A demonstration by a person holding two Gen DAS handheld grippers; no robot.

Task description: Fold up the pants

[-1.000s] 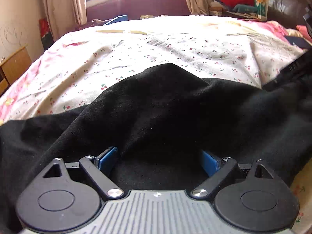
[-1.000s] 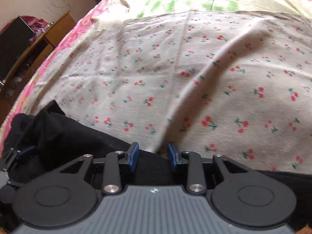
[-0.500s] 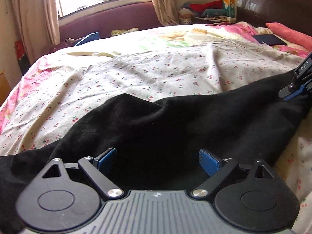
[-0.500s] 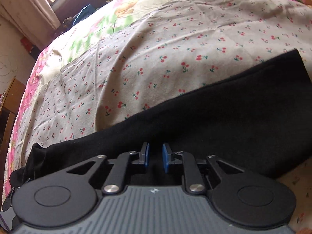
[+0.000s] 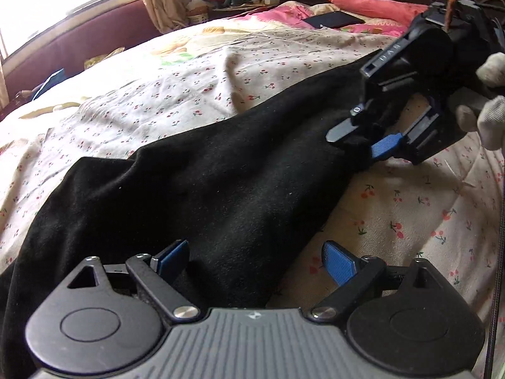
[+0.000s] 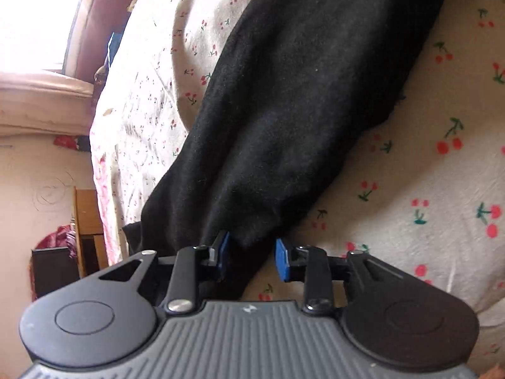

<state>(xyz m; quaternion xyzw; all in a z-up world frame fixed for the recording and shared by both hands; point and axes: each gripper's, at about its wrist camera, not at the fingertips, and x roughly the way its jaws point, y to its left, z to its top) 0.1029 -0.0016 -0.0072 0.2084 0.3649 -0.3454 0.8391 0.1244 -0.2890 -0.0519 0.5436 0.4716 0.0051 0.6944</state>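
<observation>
Black pants [image 5: 221,189] lie in a long band across the cherry-print bed sheet [image 5: 410,221]. My left gripper [image 5: 255,260] stands wide open over the near end, with cloth lying between its blue pads [image 5: 339,263]. At the pants' far end my right gripper [image 5: 363,140] is held by a white-gloved hand [image 5: 486,113]. In the right wrist view the pants [image 6: 300,94] run away from my right gripper [image 6: 252,255]. Its jaws are opening. A fold of cloth still sits between them, against the left pad [image 6: 224,252] and clear of the right one.
A pink pillow [image 5: 372,4] and a flat dark device [image 5: 334,19] lie at the head of the bed. A wooden cabinet [image 6: 90,230] stands beside the bed. A thin black cable [image 5: 498,252] hangs at the right edge.
The right gripper's jaws, nearly shut on the cloth before, have spread apart. Both views have rolled and shifted sideways. The right gripper now looms much closer in the left wrist view.
</observation>
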